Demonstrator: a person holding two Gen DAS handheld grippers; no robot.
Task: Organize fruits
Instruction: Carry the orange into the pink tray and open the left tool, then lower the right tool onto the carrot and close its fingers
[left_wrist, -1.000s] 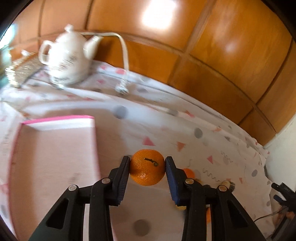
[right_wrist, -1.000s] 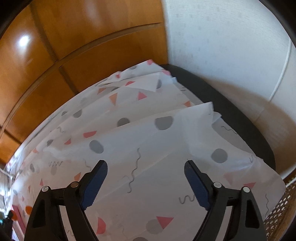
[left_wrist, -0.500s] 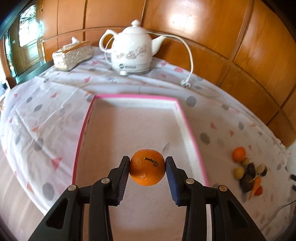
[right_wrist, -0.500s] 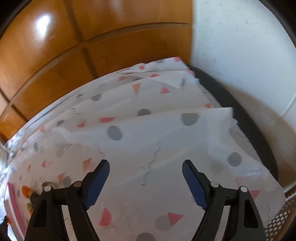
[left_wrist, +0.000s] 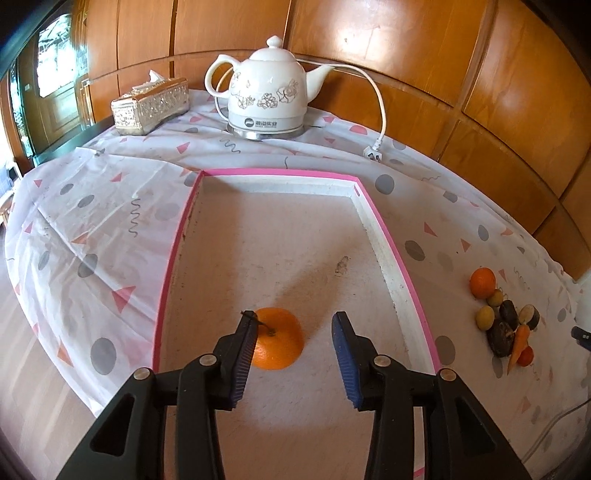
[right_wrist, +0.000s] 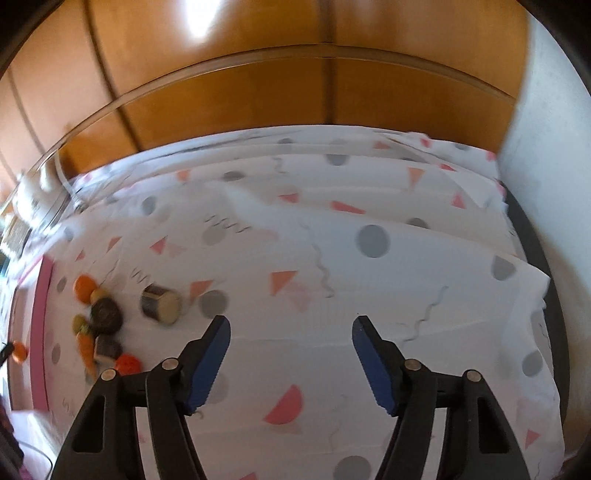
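The left gripper (left_wrist: 293, 354) had just opened, jaws clear of one orange (left_wrist: 277, 339) resting in the pink-rimmed tray (left_wrist: 384, 236) (the pile (left_wrist: 504, 323) remained outside), while the closing right gripper (right_wrist: 290, 363) held nothing.

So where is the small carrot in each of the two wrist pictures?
Left wrist view: the carrot at the far right, low in the fruit pile.
Right wrist view: lower left, blurred, in the same pile.
Shared landmark: the tray's pink rim beside the pile.
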